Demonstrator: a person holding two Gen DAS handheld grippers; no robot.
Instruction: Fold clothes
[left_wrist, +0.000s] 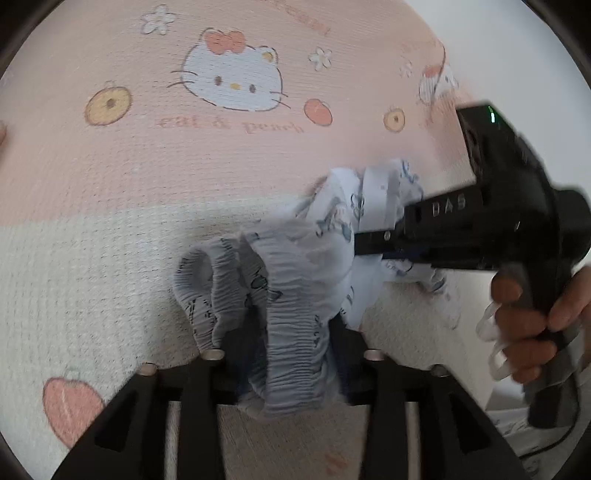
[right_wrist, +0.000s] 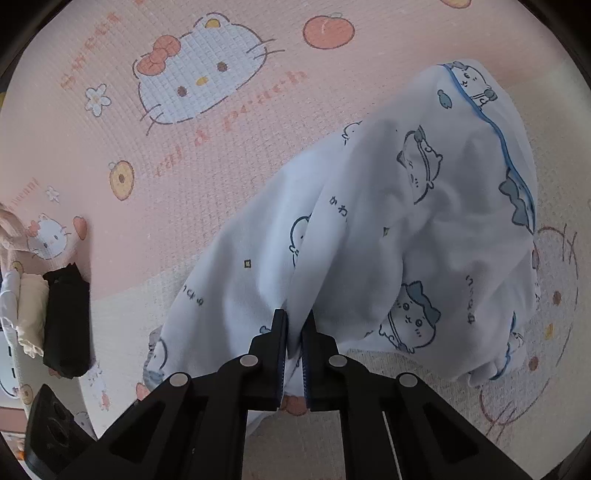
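The right gripper (right_wrist: 294, 325) pinches a fold of the pale blue cartoon-print pyjama garment (right_wrist: 369, 240) above the pink cat-print mat (right_wrist: 184, 147); the left gripper (left_wrist: 291, 354) stands spread around its gathered waistband (left_wrist: 258, 295).

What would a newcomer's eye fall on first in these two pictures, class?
First, the pale blue garment printed with cartoon animals, lying crumpled across the pink cat-and-peach mat. Next, the right claw pinched shut on a fold of it near the bottom of the right wrist view. In the left wrist view the garment's gathered waistband lies between the fingers of the open left claw.
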